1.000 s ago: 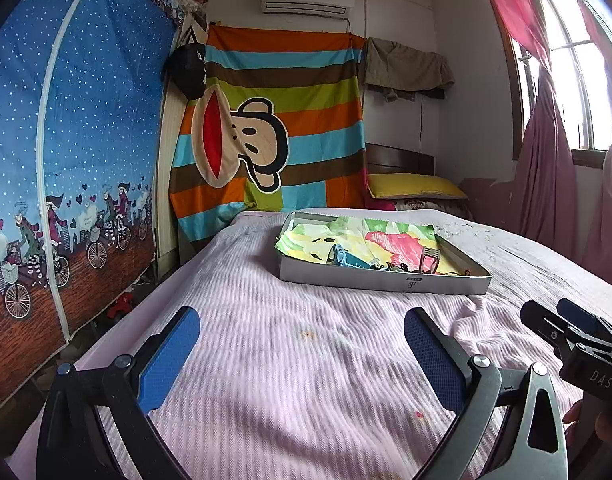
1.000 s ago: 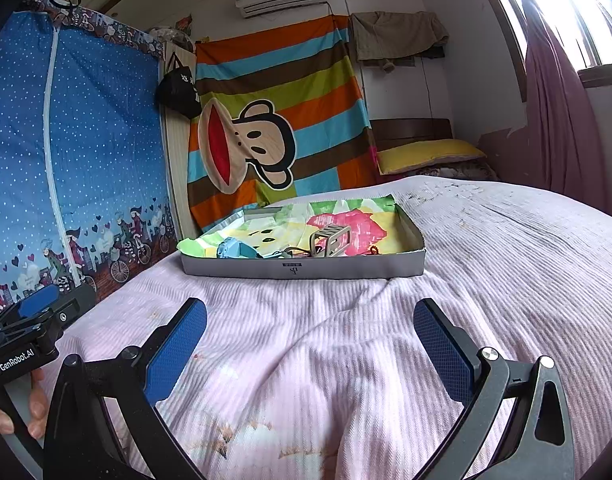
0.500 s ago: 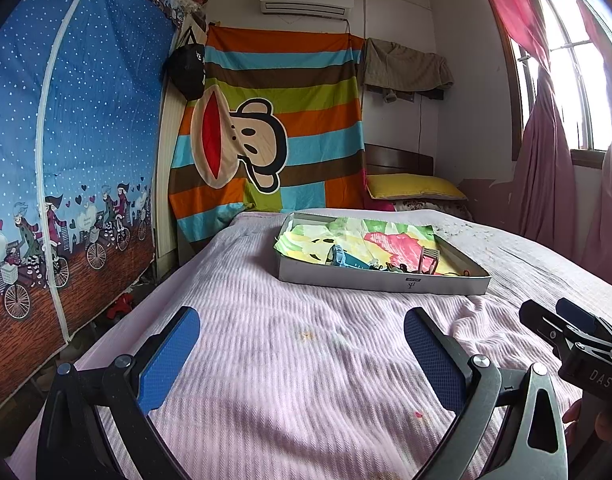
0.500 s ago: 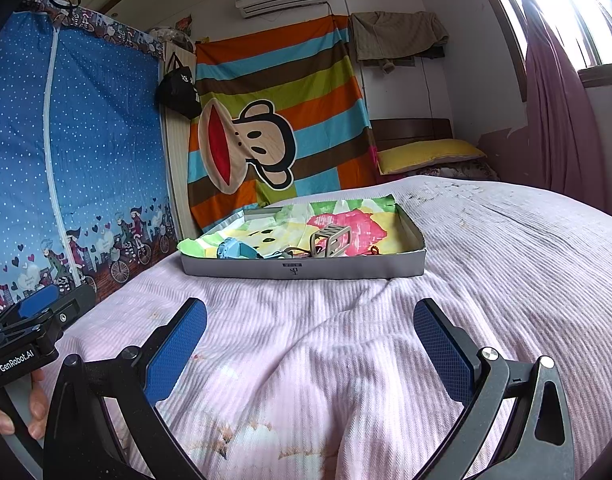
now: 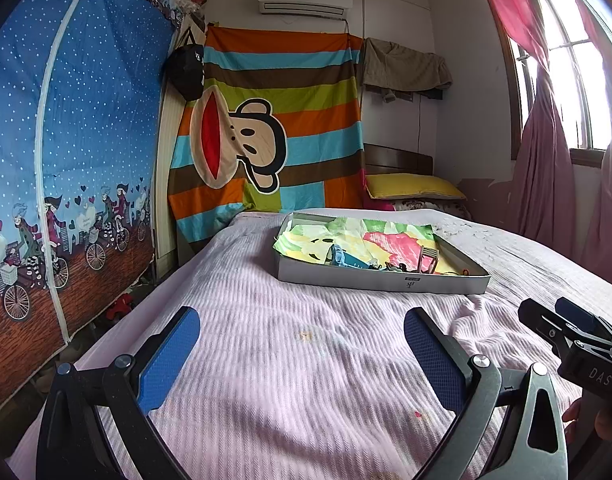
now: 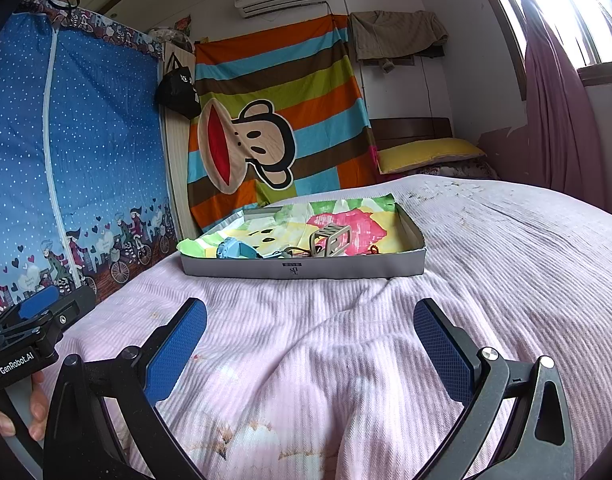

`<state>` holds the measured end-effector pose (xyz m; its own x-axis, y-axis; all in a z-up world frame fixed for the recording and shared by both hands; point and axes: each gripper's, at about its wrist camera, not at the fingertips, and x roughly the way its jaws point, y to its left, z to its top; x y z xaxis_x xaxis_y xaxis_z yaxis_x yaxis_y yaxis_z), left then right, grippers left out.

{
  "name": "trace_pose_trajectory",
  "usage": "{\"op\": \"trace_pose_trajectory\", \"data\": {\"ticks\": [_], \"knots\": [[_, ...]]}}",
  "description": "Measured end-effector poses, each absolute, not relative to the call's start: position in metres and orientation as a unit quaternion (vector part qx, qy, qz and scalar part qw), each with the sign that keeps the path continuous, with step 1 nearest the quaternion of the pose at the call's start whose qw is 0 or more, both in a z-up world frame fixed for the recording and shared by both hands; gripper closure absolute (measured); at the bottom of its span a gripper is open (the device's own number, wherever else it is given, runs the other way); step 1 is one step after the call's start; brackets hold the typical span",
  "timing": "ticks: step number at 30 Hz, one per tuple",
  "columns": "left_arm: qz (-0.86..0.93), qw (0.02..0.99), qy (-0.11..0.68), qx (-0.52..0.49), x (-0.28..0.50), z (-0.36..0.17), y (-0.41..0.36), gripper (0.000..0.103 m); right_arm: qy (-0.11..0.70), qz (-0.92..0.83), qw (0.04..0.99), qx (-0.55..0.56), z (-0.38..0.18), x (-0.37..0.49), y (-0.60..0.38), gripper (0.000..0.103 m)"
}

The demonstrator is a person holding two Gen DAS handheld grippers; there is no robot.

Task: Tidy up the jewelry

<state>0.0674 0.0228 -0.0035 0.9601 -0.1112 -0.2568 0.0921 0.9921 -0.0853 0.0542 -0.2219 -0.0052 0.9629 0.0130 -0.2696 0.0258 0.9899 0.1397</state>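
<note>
Blue-padded, my left gripper (image 5: 302, 344) and right gripper (image 6: 310, 332) both stand spread wide with nothing between their fingers, low over the pink bedspread (image 6: 486, 264) near its close edge. Farther up the bed sits a shallow grey box (image 6: 306, 270); jewelry (image 6: 330, 240) lies jumbled along its near wall on bright patterned paper (image 5: 386, 236).

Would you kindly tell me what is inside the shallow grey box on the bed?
Inside the box: colourful cloth, a blue item, a grey clip. Its front wall hides smaller pieces.
</note>
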Motion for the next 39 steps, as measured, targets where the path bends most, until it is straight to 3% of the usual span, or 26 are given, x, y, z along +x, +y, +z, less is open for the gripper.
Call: {"op": "trace_pose_trajectory", "data": {"ticks": [39], "knots": [[-0.047, 0.990, 0.134, -0.020, 0.0655, -0.0022, 0.0206, 0.000, 0.138, -0.003, 0.988, 0.073, -0.0058, 0.0537, -0.2203, 0.001]]}}
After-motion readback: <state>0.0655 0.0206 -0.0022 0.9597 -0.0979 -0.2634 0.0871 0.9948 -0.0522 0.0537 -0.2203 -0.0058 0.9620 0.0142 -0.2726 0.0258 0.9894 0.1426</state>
